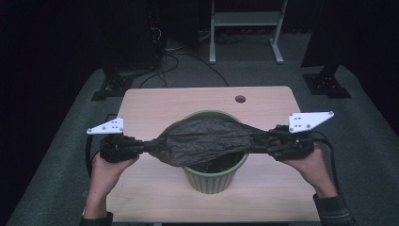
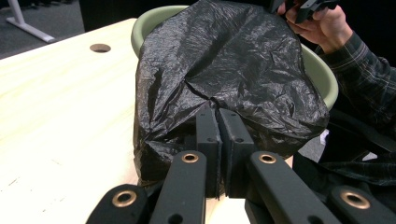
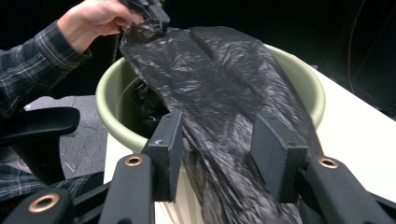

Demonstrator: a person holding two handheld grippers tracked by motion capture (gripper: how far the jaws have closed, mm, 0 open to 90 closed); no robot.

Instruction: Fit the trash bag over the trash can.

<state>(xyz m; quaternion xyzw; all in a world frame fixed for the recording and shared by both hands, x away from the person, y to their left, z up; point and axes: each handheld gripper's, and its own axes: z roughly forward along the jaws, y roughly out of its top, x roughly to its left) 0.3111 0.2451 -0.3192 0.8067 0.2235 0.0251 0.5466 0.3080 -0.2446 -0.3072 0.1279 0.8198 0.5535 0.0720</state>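
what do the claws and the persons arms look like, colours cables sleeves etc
Both claws, left and right, are black, with flat rectangular jaw pads on linkage bars pinned by brass-coloured rivets. Each carries a light grey three-cornered plate dotted with small holes, and a black cable trails from the left claw's body. The person wears dark plaid sleeves; the hands are bare, no gloves.

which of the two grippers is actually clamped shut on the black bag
The left gripper: its jaws are pressed together on the black plastic bag over the green bin. The right gripper stands with jaws apart, the bag lying loosely between them.
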